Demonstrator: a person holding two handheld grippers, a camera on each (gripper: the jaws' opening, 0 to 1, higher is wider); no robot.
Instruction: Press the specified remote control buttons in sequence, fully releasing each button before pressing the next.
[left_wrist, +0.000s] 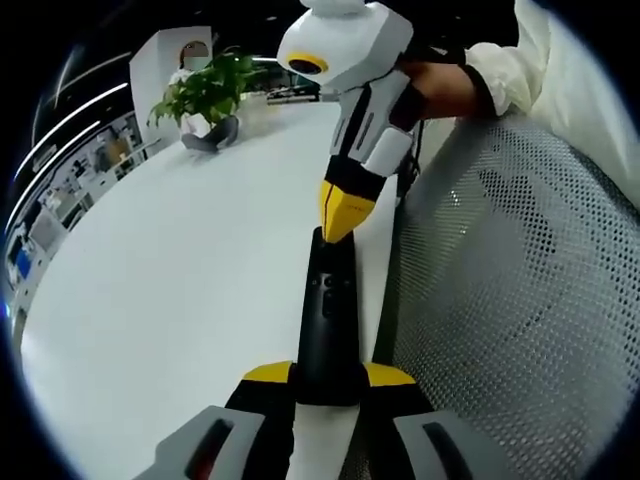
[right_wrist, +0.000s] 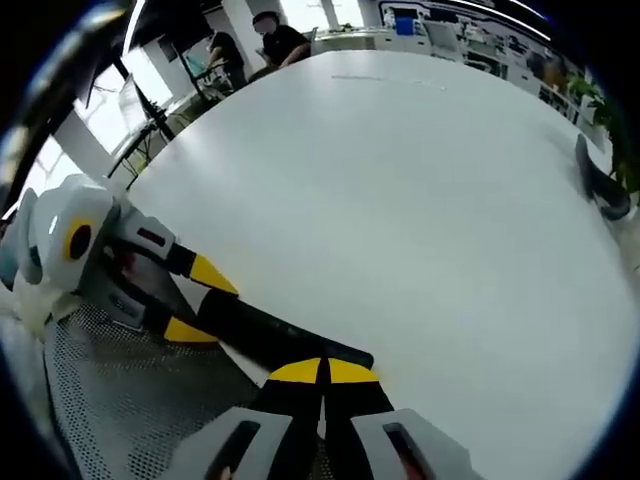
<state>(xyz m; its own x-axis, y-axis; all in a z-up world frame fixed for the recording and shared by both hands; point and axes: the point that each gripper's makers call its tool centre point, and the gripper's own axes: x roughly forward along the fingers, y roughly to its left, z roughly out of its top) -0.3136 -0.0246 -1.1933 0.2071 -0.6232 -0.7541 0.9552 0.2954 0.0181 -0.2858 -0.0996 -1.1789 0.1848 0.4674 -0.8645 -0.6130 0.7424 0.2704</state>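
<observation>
Left gripper (left_wrist: 328, 385) fingers pinch the black remote control (left_wrist: 329, 320) over the white bench (left_wrist: 180, 270). Right gripper (right_wrist: 322, 372) fingers are pressed together, tips on the remote's far end.

Your remote (left_wrist: 328, 320): black | your left claw (left_wrist: 329, 373): yellow tips, black jaws | your right claw (left_wrist: 343, 212): yellow tip, white body | counter (left_wrist: 180, 270): plain white | chair mesh (left_wrist: 510, 300): grey, dotted | plant (left_wrist: 207, 88): green

light: bright, even, from ceiling strips toward 10 o'clock | glare: white table (left_wrist: 180, 280) washed out | shadows: faint | edges: strong fisheye bending | blur: background soft
</observation>
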